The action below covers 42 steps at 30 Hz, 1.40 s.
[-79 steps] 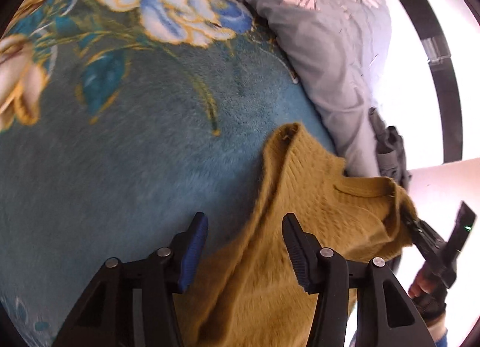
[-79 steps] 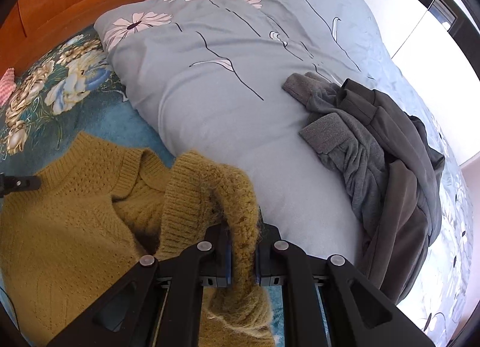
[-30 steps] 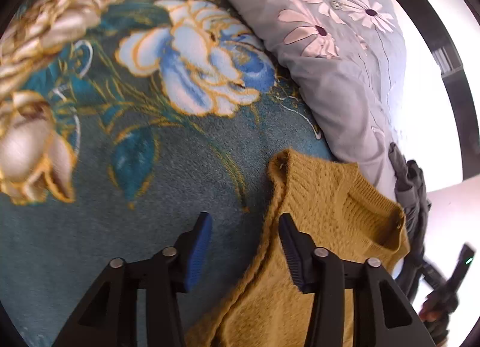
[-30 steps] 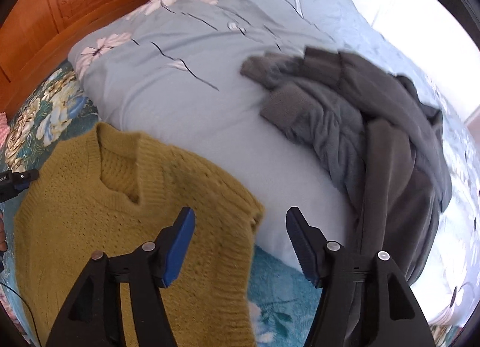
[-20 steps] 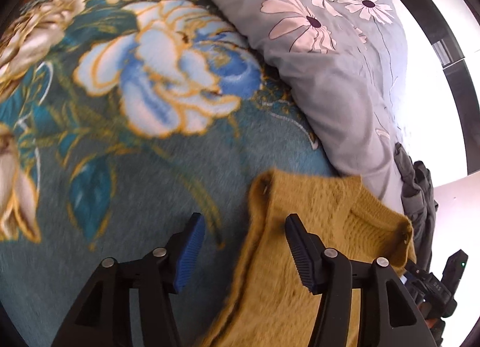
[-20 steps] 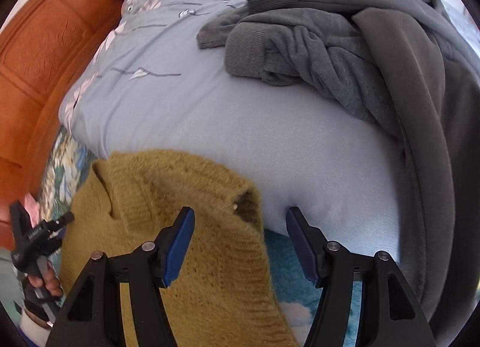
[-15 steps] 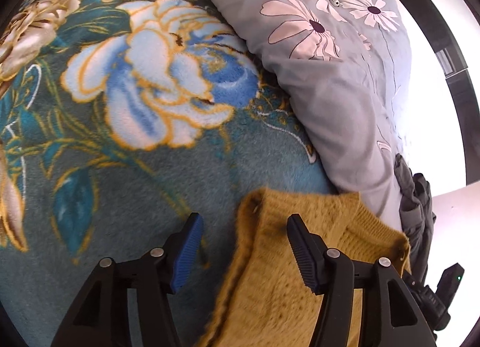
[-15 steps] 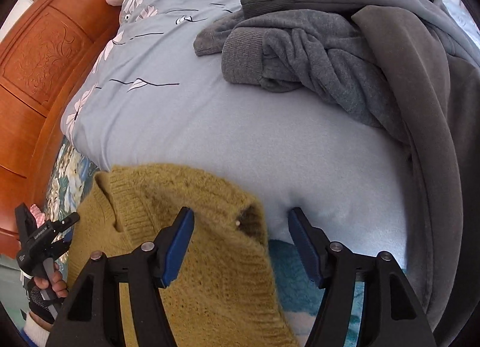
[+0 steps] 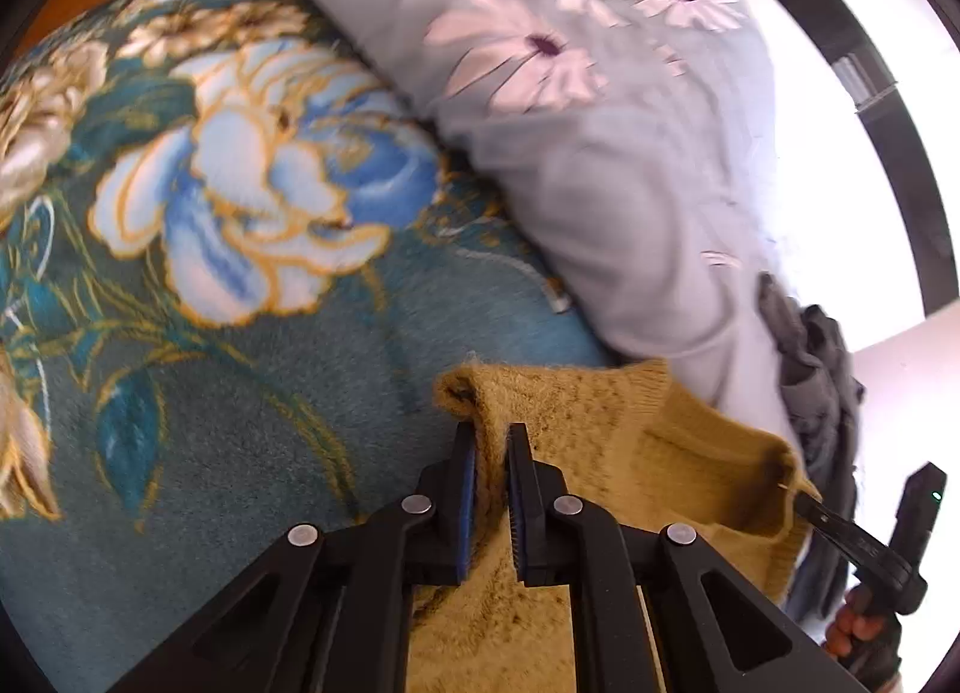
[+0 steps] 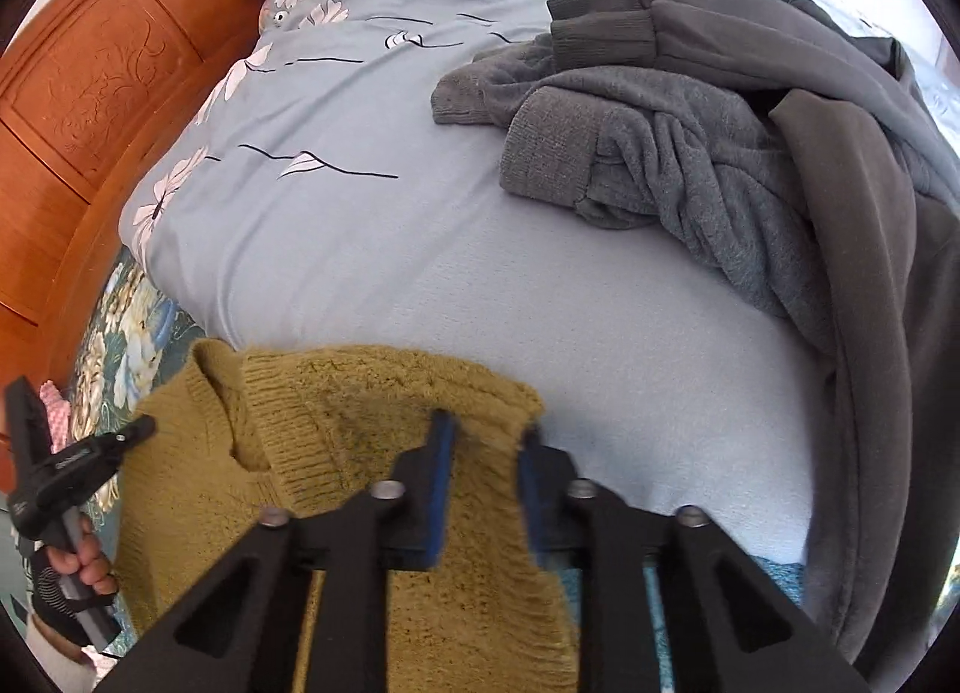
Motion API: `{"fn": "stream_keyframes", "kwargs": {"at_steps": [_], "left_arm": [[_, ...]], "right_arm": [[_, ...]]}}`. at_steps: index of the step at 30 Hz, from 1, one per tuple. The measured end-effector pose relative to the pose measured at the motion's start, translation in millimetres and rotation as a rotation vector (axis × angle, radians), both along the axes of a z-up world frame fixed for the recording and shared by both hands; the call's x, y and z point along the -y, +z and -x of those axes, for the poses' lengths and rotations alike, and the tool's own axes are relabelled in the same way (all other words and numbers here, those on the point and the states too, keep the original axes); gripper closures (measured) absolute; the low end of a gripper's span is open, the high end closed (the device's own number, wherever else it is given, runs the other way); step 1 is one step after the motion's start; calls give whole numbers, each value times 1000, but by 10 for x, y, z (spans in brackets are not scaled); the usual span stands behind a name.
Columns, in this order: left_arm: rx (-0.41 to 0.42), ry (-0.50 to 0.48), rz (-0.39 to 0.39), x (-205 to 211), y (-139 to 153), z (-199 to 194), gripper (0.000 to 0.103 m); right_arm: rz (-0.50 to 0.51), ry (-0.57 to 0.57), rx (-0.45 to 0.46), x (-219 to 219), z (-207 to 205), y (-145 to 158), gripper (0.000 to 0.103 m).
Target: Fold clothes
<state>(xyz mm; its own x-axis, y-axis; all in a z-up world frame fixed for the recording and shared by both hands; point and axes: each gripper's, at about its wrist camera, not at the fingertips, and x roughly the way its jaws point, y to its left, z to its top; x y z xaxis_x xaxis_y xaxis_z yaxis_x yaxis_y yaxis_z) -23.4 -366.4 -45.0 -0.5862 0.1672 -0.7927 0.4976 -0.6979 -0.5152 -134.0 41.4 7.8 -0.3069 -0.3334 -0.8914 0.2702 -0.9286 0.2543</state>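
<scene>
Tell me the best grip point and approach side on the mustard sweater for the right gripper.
Probably the right shoulder corner of the mustard sweater, just outside the ribbed neckline. The right gripper already straddles that raised top edge where it meets the grey duvet. Come in low from the hem side, along the garment. The left gripper pinches the opposite corner, so the grips would mirror.
</scene>
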Motion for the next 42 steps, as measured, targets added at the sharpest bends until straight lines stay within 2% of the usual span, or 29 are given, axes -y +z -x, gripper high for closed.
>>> {"fn": "stream_keyframes", "kwargs": {"at_steps": [4,8,12,17,22,29,31,33,35,36,38,39,40,42], "left_arm": [[-77,-68,17,-54,257,-186,93],[-146,-125,30,-143,511,-431,93],[-212,-129,38,-256,761,-786,93],[-215,-108,47,-477,834,-1398,93],[-161,-35,11,-679,634,-1932,93],[-8,91,-63,-932,138,-2531,94],[13,144,-132,-935,12,-2689,94],[-8,200,-247,-930,-94,-2850,92],[-51,241,-321,-944,-130,-2956,91],[-60,253,-341,-957,-138,-2977,87],[-59,259,-360,-981,-152,-2959,70],[-60,260,-372,-993,-162,-2934,57],[-61,261,-385,-1005,-173,-2908,47],[-48,259,-413,-992,-221,-2806,41]], "right_arm": [[85,-11,-23,-135,-142,160,93],[170,29,-78,-249,-407,455,93],[246,64,-122,-437,-758,721,93],[292,80,-136,-750,-1216,830,93],[301,67,-77,-1041,-1701,637,93],[297,7,51,-1298,-2254,136,94],[305,-27,87,-1395,-2350,10,94],[312,-74,132,-1510,-2413,-94,93],[337,-126,165,-1630,-2475,-157,92],[356,-154,178,-1692,-2505,-175,92],[398,-196,189,-1787,-2566,-191,92],[420,-209,187,-1815,-2592,-181,88],[443,-222,186,-1839,-2616,-173,82],[505,-238,204,-1825,-2637,-183,54]]}}
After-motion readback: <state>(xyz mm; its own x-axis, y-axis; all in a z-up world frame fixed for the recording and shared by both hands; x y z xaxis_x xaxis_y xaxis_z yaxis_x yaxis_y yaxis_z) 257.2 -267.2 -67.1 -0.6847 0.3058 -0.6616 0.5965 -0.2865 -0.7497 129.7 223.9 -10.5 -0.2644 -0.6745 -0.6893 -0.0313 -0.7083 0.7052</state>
